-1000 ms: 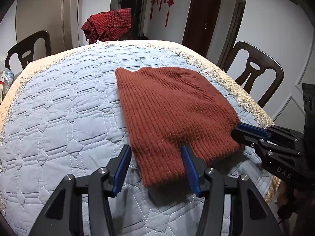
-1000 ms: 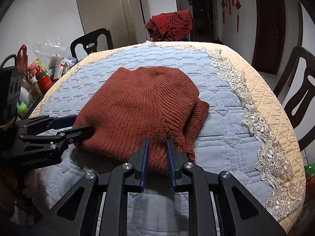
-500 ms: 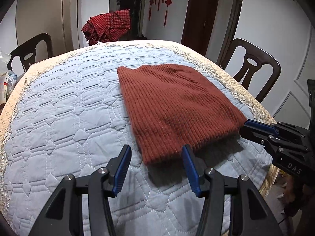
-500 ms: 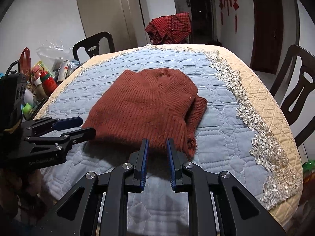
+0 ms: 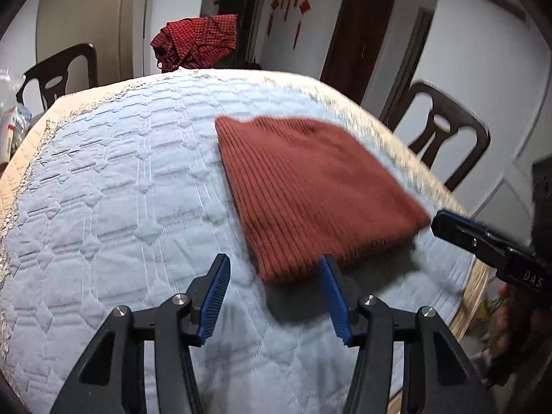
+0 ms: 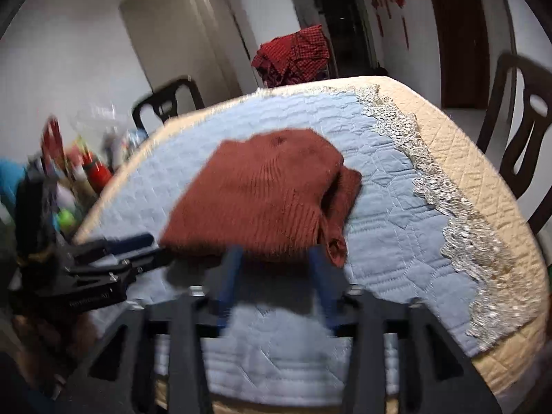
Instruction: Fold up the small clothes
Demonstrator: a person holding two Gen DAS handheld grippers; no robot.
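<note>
A rust-red knit sweater [image 5: 310, 186] lies folded into a compact block on the blue quilted table cover [image 5: 103, 207]. My left gripper [image 5: 274, 272] hovers at its near corner with the jaws opening; the corner reaches into the gap, but the pads do not press on it. In the right wrist view, blurred, the sweater [image 6: 269, 193] has a sleeve end hanging out on its right side. My right gripper [image 6: 276, 255] is at its near edge with the jaws opening wide and nothing gripped. Each gripper also shows in the other's view: right gripper [image 5: 452, 224], left gripper [image 6: 134, 245].
A red checked cloth [image 5: 198, 41] is draped over something behind the far table edge. Dark wooden chairs [image 5: 445, 138] [image 6: 524, 138] stand around the table. Bottles and bags [image 6: 79, 165] crowd the left side. A lace trim [image 6: 448, 207] runs along the cover's right border.
My right gripper, shut on the sweater's near edge a second ago, has let go, drawn back and spread its jaws. The left gripper has backed off the corner it straddled. The sweater lies flat.
</note>
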